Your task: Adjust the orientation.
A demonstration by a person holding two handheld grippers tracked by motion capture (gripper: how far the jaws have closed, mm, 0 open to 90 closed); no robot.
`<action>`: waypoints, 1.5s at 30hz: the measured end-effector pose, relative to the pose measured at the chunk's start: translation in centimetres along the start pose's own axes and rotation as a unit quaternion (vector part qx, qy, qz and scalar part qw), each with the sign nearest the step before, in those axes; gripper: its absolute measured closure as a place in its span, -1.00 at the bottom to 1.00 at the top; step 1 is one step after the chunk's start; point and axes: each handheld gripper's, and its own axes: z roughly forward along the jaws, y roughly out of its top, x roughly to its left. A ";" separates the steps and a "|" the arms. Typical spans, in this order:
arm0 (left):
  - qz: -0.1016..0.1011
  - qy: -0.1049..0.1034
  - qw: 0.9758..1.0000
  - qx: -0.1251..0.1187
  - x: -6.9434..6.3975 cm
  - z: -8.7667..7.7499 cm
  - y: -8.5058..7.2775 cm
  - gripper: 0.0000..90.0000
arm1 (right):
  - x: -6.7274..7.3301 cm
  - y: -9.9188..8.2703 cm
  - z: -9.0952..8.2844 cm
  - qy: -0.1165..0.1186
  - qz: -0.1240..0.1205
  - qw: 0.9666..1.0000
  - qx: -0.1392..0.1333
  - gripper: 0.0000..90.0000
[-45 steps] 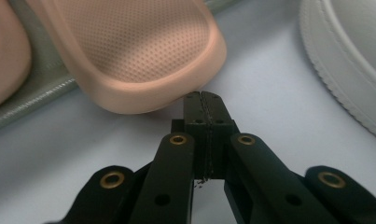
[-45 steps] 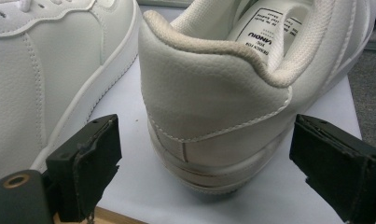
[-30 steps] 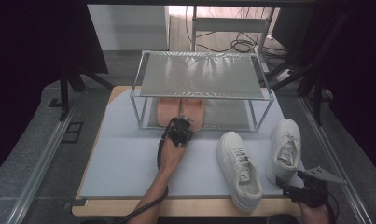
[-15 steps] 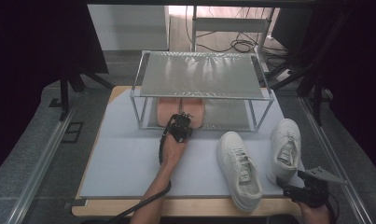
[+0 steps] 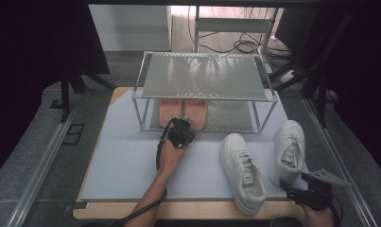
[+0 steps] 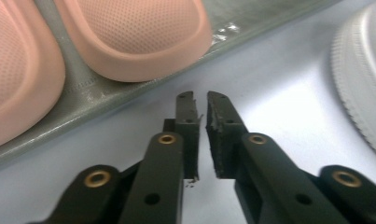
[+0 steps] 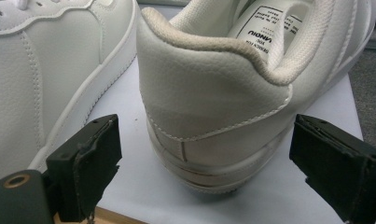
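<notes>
While the left tongs (image 6: 202, 100), nearly closed on nothing, hover before the mesh rack's (image 5: 204, 75) lower shelf bearing pink perforated slippers (image 6: 134, 37), the right tongs (image 7: 204, 172) gape wide behind a white leather sneaker's (image 7: 213, 98) heel near the table's (image 5: 126, 161) right front corner, beside its mate (image 5: 242, 170).

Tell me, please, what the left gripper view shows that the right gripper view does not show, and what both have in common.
Left gripper view: the two pink shoes lying on the grey lower shelf of the rack, and the left gripper with its fingers nearly closed on nothing, low over the mat in front of the shelf edge.

Right gripper view: the heel of a white sneaker with a printed label inside, the right gripper wide open on either side of that heel, and the second white sneaker beside it.

Both: the pale mat and some white sneaker sole.
</notes>
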 end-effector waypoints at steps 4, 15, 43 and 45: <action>0.003 -0.004 1.000 -0.008 -0.2 -1.5 -0.4 0.58 | 0.0 0.0 0.0 -0.001 -0.002 1.000 0.001 -0.80; 0.008 -0.016 1.000 -0.020 -0.2 -5.2 -3.1 0.05 | 0.1 0.0 0.1 -0.002 -0.004 1.000 0.003 -0.80; 0.013 -0.008 0.999 -0.050 1.4 -11.7 -12.5 -0.72 | -0.1 0.7 -1.8 0.000 0.015 0.999 -0.049 -0.74; 0.016 -0.007 0.998 -0.053 1.4 -11.8 -13.3 -0.73 | 0.2 1.0 -1.9 0.000 0.010 0.999 -0.052 -0.74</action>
